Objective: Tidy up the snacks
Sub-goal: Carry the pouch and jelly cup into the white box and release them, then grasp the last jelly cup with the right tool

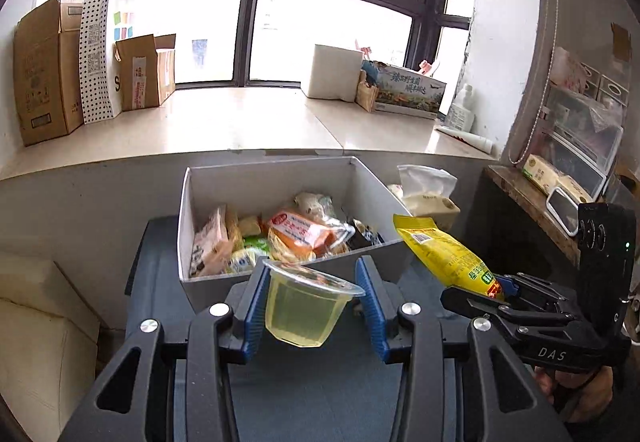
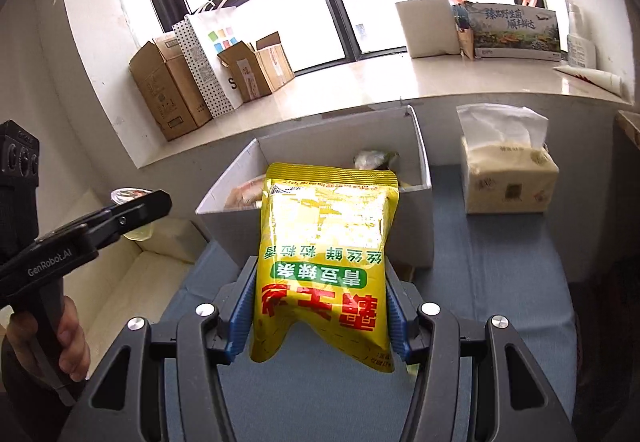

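My left gripper (image 1: 314, 282) is shut on a clear jelly cup (image 1: 304, 310) of pale yellow jelly, held above the blue-grey tabletop (image 1: 320, 394). Just ahead stands an open white box (image 1: 272, 166) with several wrapped snacks inside, among them an orange packet (image 1: 298, 232). My right gripper (image 2: 320, 274) is shut on a yellow snack bag (image 2: 324, 242), held upright in front of the white box (image 2: 420, 145). In the left wrist view the right gripper (image 1: 496, 286) and its yellow bag (image 1: 440, 254) hang beside the box's right front corner. The left gripper (image 2: 156, 203) shows at the left of the right wrist view.
A tissue pack (image 2: 504, 169) stands right of the box. A wide window sill (image 1: 240, 125) behind carries cardboard boxes (image 1: 44, 73), a dotted paper bag (image 1: 96, 53) and a printed carton (image 1: 412, 89). A cream cushion (image 1: 36, 322) lies left of the table, and shelves (image 1: 576, 129) stand on the right.
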The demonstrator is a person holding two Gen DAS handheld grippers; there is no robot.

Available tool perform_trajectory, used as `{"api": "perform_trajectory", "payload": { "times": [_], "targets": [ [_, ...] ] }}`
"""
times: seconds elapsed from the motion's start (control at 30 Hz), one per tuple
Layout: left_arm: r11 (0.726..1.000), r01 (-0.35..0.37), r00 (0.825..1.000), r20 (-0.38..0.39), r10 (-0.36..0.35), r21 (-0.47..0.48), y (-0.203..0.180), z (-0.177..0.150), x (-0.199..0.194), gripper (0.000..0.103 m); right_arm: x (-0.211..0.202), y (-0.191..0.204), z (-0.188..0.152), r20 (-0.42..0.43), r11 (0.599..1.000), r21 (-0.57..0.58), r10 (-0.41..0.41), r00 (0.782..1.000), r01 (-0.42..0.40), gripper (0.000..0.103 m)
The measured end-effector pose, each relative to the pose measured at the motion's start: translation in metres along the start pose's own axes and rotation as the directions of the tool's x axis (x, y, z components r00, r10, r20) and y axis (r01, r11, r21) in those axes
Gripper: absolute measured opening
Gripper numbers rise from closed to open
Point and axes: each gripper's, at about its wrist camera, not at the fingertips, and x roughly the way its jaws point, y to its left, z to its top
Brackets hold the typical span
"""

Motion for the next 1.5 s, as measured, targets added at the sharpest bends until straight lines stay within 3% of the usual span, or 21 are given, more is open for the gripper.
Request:
{"api": "perform_trajectory", "payload": {
  "times": [0.2,0.37,0.4,0.43,0.47,0.5,0.57,0.7,0.97,1.03,1.13,1.23,1.5],
  "targets": [
    [0.999,-0.023,1.000,-0.012,0.023,-0.034,0.025,0.047,0.059,0.047,0.051,-0.014,0.077,-0.004,0.999,0.043,0.008,1.000,-0.008,0.060],
    [0.994,-0.051,0.998,-0.051,0.046,-0.097,0.037,0.077,0.107,0.048,0.098,-0.037,0.115,-0.048,0.989,0.147,-0.020,0.999,0.027,0.062],
    [0.994,-0.044,0.998,-0.057,0.038,-0.096,0.037,0.081,0.115,0.053,0.107,-0.043,0.120,-0.063,0.985,0.169,-0.018,0.998,0.029,0.062],
    [0.995,-0.048,0.997,-0.072,0.042,-0.088,0.036,0.083,0.123,0.070,0.116,-0.049,0.125,-0.085,0.983,0.180,-0.017,0.996,0.032,0.072],
    [0.994,-0.061,0.995,-0.087,0.054,-0.086,0.037,0.085,0.130,0.083,0.123,-0.056,0.128,-0.109,0.979,0.194,-0.047,0.993,0.067,0.090],
    [0.994,-0.069,0.992,-0.109,0.060,-0.084,0.037,0.085,0.136,0.103,0.126,-0.062,0.130,-0.120,0.971,0.217,-0.073,0.990,0.098,0.095],
    [0.995,-0.064,0.993,-0.100,0.057,-0.075,0.039,0.082,0.138,0.103,0.125,-0.071,0.131,-0.128,0.970,0.229,-0.053,0.990,0.082,0.103],
    [0.995,-0.068,0.992,-0.107,0.059,-0.078,0.046,0.072,0.139,0.103,0.113,-0.067,0.128,-0.092,0.982,0.165,-0.075,0.993,0.090,0.103],
    [0.995,-0.095,0.991,-0.100,0.092,-0.022,0.044,0.051,0.114,0.103,0.082,-0.060,0.116,-0.046,0.987,0.145,-0.063,0.997,0.069,0.103],
    [0.992,-0.127,0.987,-0.100,0.126,0.002,0.039,0.044,0.095,0.103,0.069,-0.053,0.114,-0.027,0.990,0.124,-0.057,0.998,0.060,0.103],
    [0.997,-0.072,0.996,-0.040,0.074,0.037,0.029,0.027,0.042,0.103,0.035,-0.039,0.103,0.007,0.997,0.073,-0.024,1.000,0.024,0.103],
    [0.997,-0.057,0.998,0.010,0.056,0.061,0.019,0.003,-0.008,0.103,-0.006,-0.027,0.079,0.081,1.000,0.029,0.004,0.997,-0.006,0.103],
    [0.998,-0.043,0.998,0.036,0.041,0.043,0.001,-0.076,-0.082,0.103,-0.070,0.008,-0.019,0.090,0.997,-0.068,-0.013,0.996,0.019,0.103]
  ]
}}
